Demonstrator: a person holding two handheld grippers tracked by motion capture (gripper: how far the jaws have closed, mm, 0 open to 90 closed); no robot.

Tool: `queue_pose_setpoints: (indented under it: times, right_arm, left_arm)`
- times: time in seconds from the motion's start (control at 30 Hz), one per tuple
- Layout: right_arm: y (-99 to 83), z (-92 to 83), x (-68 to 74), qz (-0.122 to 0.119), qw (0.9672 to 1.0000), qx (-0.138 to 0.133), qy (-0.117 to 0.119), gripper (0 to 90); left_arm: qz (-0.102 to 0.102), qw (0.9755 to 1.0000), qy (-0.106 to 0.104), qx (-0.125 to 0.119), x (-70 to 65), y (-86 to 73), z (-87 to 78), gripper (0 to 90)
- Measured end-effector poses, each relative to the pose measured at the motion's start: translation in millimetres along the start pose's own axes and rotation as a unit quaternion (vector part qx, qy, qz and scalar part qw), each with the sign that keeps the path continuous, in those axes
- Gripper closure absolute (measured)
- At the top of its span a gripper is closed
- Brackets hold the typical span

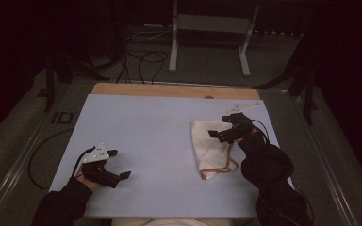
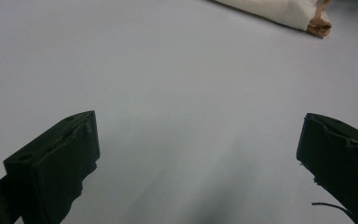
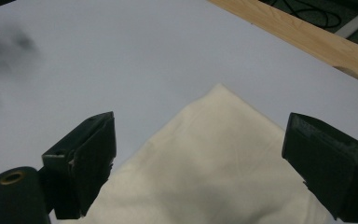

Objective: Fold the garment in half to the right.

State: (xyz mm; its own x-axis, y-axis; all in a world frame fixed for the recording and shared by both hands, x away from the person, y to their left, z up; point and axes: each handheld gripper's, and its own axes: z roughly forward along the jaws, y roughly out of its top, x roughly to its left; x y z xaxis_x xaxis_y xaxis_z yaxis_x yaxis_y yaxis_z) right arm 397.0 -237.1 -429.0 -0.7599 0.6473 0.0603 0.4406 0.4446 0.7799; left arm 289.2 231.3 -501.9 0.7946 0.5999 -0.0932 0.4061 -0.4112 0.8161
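Observation:
A folded cream cloth bag with brown handles lies on the right half of the pale grey table sheet. My right gripper hovers over the bag's far edge, jaws wide apart with nothing between them; in the right gripper view the bag's corner lies between the jaws. My left gripper rests low over the bare sheet near the front left, open and empty. The left gripper view catches the bag's end far off at the top.
A wooden strip runs along the table's far edge. Beyond it stand a metal frame and loose cables on the floor. Bare sheet spreads between the two grippers.

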Motion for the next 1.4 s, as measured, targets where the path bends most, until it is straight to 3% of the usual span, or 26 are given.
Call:
queue_pose_setpoints:
  times: [0.2,0.53,0.9,1.17,1.4]
  right_arm:
    - [-14.4,-10.8,6.2,-0.008,0.9999,-0.005,-0.005,9.8]
    - [-46.4,-29.3,15.1,0.001,0.9997,-0.019,-0.016,9.8]
    - [-87.4,-35.3,21.0,0.029,0.9991,-0.029,-0.002,9.8]
    - [-111.4,-37.0,27.1,0.029,0.9992,-0.026,-0.001,9.8]
    - [-130.1,-40.3,37.9,0.032,0.9986,-0.040,-0.007,9.8]
  left_arm:
    - [0.001,1.0000,0.001,0.000,-0.1,-0.4,-1.4,0.0]
    - [0.003,1.0000,0.002,0.000,0.0,0.3,-2.6,0.0]
    - [0.004,1.0000,0.002,-0.004,-0.8,1.2,-3.2,0.0]
    - [0.007,1.0000,0.002,-0.003,-1.1,1.5,-3.5,0.0]
    - [0.009,1.0000,0.003,-0.001,-1.3,1.2,-2.9,0.0]
